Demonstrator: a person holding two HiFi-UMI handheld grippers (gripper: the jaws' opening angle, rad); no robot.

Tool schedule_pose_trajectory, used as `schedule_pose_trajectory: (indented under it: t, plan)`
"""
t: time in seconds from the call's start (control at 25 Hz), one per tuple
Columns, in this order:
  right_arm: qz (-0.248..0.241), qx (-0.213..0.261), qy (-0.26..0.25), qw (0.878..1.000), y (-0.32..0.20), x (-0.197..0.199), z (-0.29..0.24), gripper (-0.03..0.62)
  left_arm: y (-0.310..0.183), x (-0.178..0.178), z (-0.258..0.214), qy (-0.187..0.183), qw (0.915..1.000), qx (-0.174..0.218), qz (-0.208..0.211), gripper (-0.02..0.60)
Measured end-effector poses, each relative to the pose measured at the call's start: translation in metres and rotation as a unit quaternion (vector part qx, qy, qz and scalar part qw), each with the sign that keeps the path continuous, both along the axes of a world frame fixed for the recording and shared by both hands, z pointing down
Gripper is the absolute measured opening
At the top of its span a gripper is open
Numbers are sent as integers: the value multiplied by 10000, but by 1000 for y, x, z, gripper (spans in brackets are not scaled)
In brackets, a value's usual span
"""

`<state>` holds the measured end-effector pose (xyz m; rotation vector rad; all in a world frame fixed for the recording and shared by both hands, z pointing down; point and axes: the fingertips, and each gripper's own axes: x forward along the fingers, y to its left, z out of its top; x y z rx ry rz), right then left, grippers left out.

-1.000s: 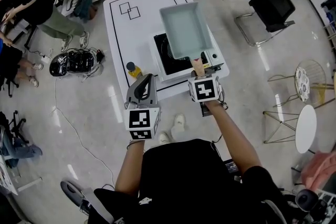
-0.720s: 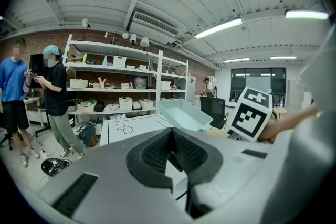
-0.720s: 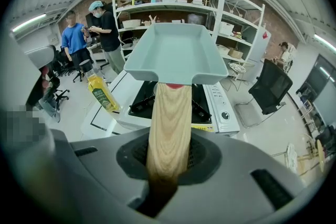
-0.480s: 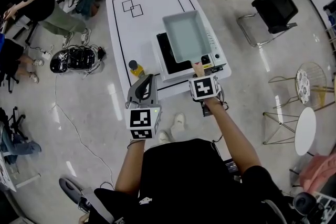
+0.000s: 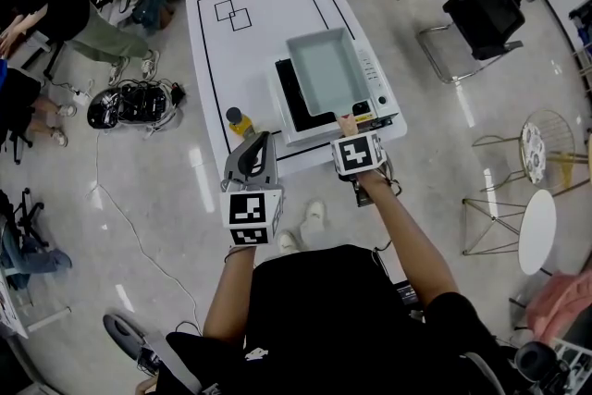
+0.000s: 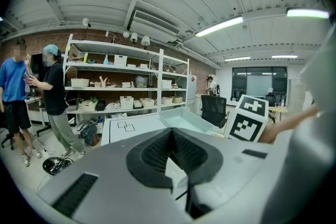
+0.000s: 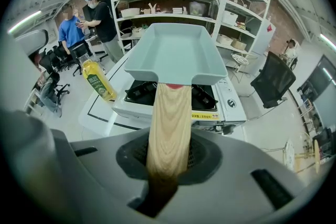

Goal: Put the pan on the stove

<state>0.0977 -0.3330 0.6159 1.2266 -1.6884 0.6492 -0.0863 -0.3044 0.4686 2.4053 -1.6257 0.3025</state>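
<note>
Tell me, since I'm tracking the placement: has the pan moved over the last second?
Yes. The pan, held in the right gripper, has come down toward the stove, uncovering the stove's control strip on its right.

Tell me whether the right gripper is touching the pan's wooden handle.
Touching. The right gripper view shows the wooden handle running straight into the right gripper, clamped between its fingers, with no gap on either side.

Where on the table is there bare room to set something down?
The far half of the table, between the stove and the drawn squares, is bare. So is the left strip past the oil bottle. Near right, under the pan, it is crowded.
</note>
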Motion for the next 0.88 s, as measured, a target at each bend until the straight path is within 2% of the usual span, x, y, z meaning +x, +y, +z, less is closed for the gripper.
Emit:
schedule_pose_trajectory:
  t: [0.4,0.56,0.88]
  plan:
    - [144,-230,188,9995,5,9,12,55,-2,-1,4,-38,10000,-20,6,11]
    - [-89,-60,29,9999,-5,-1,13,56,-2,-1,6,-50,10000,-40,2,11]
    - [-94,-157,65,9998,-6,-2,18,57,-1,-1,9,-70,9999,-89,-7,11]
